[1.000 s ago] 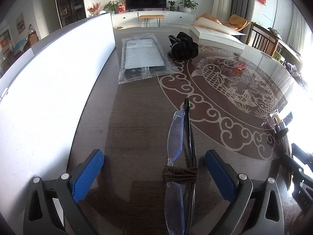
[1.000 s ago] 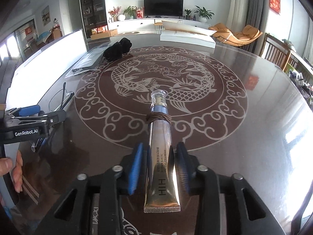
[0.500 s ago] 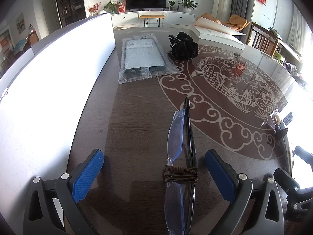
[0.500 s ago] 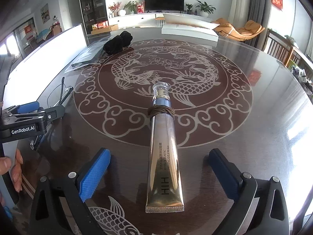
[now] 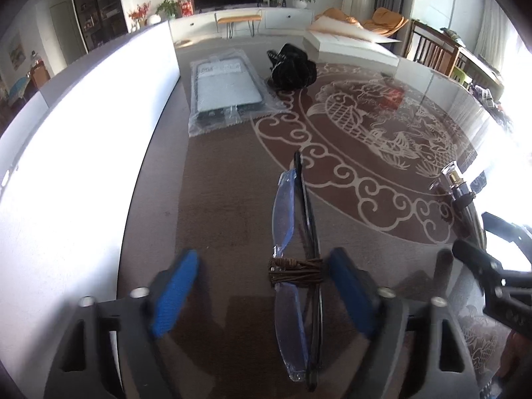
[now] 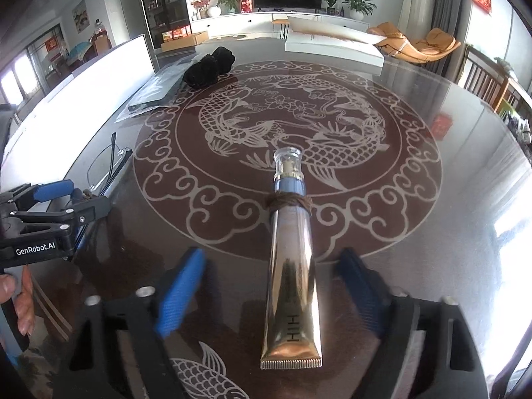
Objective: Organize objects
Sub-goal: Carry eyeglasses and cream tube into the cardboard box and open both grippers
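Living room backdrop, TV and plants at the far wall, and everything sits on a big round glossy bench [image 6: 449, 173] with a fish pattern inlaid in it.

Progress-wise I'd say this is barely started. Left tool [image 5: 262, 292] has its jaws closing around a pair of folded glasses [image 5: 292, 239] with a brown cord wrapped round the middle; the glasses lie flat on the bench between the blue pads, the pads look clear of them, so nothing is pinched yet. Same story on the other side: right tool [image 6: 276, 296] is closing on a gold tube [image 6: 292, 266] that lies flat, cap pointing away, with its own brown cord near the neck. Pads not touching it that I can see. So both pickups are in hand, lifting and placing all still to do.

View differences: the left camera gives a clear look at a flat pack in clear plastic [image 5: 226, 93] and a black bundle [image 5: 292, 69] next to it, plus a white board along the left edge. Only the right camera shows a hand [image 6: 16, 299] gripping the left tool, and the full fish pattern
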A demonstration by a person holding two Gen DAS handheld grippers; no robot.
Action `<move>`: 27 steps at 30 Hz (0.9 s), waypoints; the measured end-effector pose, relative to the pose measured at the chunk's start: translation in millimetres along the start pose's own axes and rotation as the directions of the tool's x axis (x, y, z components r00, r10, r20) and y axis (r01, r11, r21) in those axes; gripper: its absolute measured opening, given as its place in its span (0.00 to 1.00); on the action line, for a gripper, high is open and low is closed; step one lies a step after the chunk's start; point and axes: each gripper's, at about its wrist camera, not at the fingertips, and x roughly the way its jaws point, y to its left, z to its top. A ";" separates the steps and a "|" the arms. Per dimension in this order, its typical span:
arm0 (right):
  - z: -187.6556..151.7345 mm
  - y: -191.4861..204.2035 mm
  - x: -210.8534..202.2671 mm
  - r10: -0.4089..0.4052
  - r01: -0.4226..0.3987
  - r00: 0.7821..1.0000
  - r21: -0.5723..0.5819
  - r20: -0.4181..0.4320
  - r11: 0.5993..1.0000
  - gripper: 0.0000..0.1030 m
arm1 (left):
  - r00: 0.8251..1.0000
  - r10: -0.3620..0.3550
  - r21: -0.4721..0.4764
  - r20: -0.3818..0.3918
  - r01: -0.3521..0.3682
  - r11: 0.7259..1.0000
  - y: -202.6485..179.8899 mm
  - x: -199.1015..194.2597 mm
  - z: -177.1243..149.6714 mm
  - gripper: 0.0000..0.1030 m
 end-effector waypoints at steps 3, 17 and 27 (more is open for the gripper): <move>4.5 -4.3 -0.9 0.040 -0.040 0.999 0.003 -0.008 0.999 0.26 | 1.000 -0.007 0.023 0.021 0.007 1.000 -6.5 -5.8 -0.3 0.27; 16.0 9.8 -76.7 0.417 -0.430 0.902 0.151 0.112 0.890 0.26 | 0.937 -0.186 -0.186 0.297 0.248 0.951 44.8 -132.5 -40.4 0.26; 93.7 194.6 -113.3 0.665 -0.657 0.742 -0.104 0.088 0.747 0.26 | 0.954 0.147 -0.374 0.261 -0.041 0.927 196.6 -181.9 -49.9 0.28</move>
